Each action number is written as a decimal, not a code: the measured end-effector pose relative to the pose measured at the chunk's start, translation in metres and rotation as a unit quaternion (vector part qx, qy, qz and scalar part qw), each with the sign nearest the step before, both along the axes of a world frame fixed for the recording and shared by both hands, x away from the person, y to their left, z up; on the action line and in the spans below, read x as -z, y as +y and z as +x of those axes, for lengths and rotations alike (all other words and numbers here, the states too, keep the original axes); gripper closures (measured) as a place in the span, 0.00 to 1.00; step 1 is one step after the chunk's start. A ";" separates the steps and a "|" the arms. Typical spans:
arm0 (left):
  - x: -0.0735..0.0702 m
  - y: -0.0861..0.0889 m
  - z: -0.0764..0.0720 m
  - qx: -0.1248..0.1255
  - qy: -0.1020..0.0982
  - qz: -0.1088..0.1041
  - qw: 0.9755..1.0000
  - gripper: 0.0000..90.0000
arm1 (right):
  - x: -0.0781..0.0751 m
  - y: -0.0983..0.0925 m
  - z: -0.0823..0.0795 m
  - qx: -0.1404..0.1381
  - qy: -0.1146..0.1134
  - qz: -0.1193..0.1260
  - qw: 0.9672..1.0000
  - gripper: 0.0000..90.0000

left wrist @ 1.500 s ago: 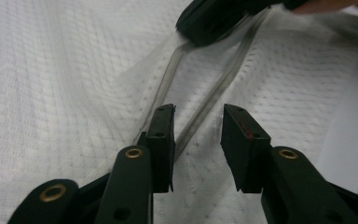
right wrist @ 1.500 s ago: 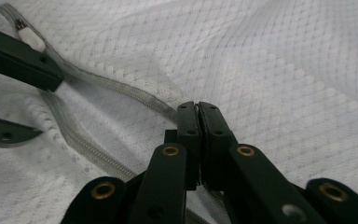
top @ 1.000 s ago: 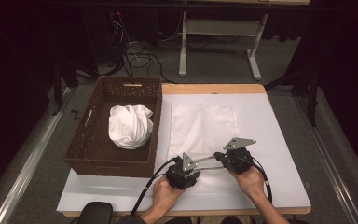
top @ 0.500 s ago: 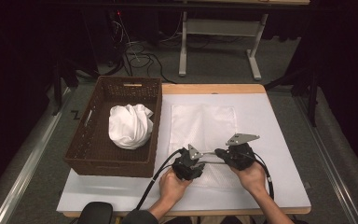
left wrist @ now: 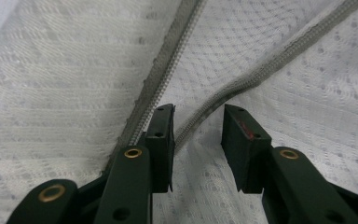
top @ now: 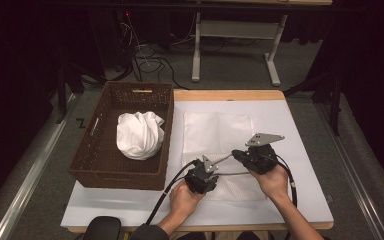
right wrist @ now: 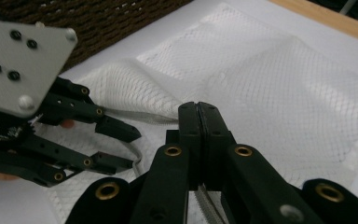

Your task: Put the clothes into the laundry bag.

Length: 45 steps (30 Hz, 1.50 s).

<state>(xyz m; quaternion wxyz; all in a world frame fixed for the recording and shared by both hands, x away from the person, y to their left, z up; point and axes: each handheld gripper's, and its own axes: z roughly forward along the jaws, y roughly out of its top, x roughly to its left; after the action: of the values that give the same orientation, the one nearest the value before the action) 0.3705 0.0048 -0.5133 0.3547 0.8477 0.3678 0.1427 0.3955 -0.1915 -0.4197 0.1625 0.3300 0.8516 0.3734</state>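
1. Two hand-held grippers work at the near edge of a white mesh laundry bag [top: 220,145], which lies flat on the white surface [top: 300,200].
2. Right hand-held gripper [right wrist: 199,114]: jaws pressed fully together, pinching the bag's zipper edge, with zipper teeth showing between the jaws low in the right gripper view.
3. Left hand-held gripper [left wrist: 196,135]: jaws partly apart, with one grey zipper strip [left wrist: 223,100] running up between them; the pads do not press on it.
4. At nine o'clock from the bag stands a brown wicker basket [top: 95,165] holding a bundled white cloth [top: 139,134].
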 end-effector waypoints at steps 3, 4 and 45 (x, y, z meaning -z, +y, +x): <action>0.000 0.001 0.000 0.001 0.000 0.003 1.000 0.71 | -0.010 0.003 0.003 -0.005 -0.002 -0.003 1.000 1.00; 0.000 0.001 0.000 0.001 -0.001 0.005 1.000 0.71 | -0.012 0.004 0.004 -0.006 -0.001 -0.005 1.000 1.00; -0.068 0.058 -0.015 0.029 -0.005 -0.017 0.999 0.52 | -0.008 0.009 0.008 -0.011 0.016 -0.029 0.999 1.00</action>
<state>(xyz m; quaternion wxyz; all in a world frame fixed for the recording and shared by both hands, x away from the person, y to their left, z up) 0.3557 0.0626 -0.4456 0.3749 0.8510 0.3441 0.1299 0.4030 -0.1829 -0.4119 0.1537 0.3215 0.8682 0.3453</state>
